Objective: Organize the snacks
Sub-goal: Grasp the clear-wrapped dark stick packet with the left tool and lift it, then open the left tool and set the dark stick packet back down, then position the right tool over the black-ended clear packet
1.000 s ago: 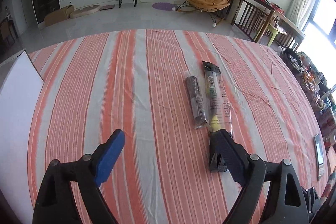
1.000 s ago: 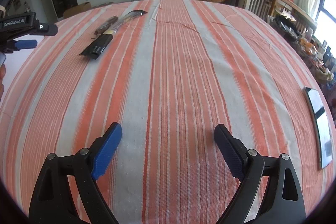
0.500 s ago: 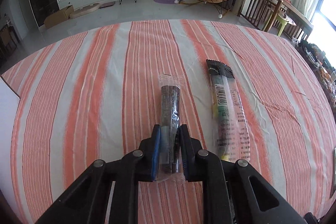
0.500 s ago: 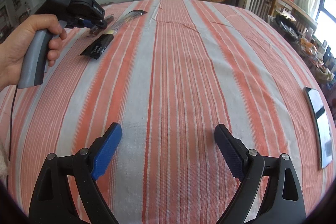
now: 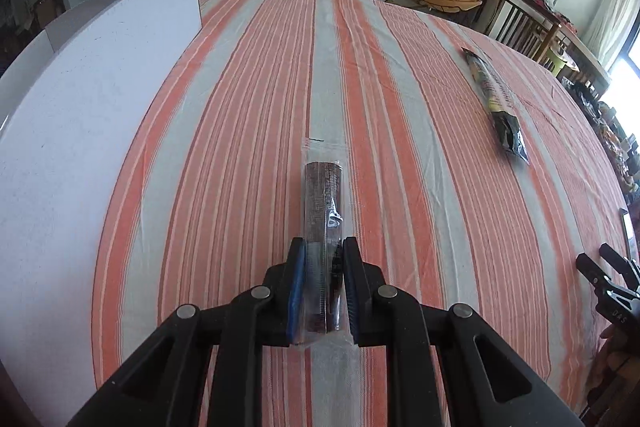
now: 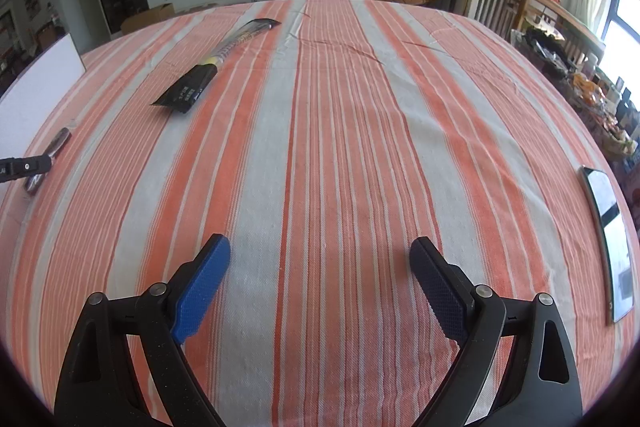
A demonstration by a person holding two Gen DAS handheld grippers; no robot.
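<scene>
My left gripper [image 5: 323, 255] is shut on a dark brown snack stick in a clear wrapper [image 5: 322, 195], held above the striped tablecloth. This snack also shows at the far left of the right wrist view [image 6: 56, 147]. A second long snack pack, black with a yellow band [image 5: 496, 103], lies on the cloth to the right; it lies at the upper left in the right wrist view [image 6: 216, 65]. My right gripper [image 6: 320, 271] is open and empty above the cloth. A white box [image 5: 72, 115] stands at the left.
The table has an orange and grey striped cloth [image 6: 340, 127]. A phone [image 6: 608, 231] lies near the right edge. Chairs, a wooden table and a TV unit stand beyond the table.
My left gripper closed on the brown snack stick and carried it left, toward the white box. The right gripper has stayed in place, open.
</scene>
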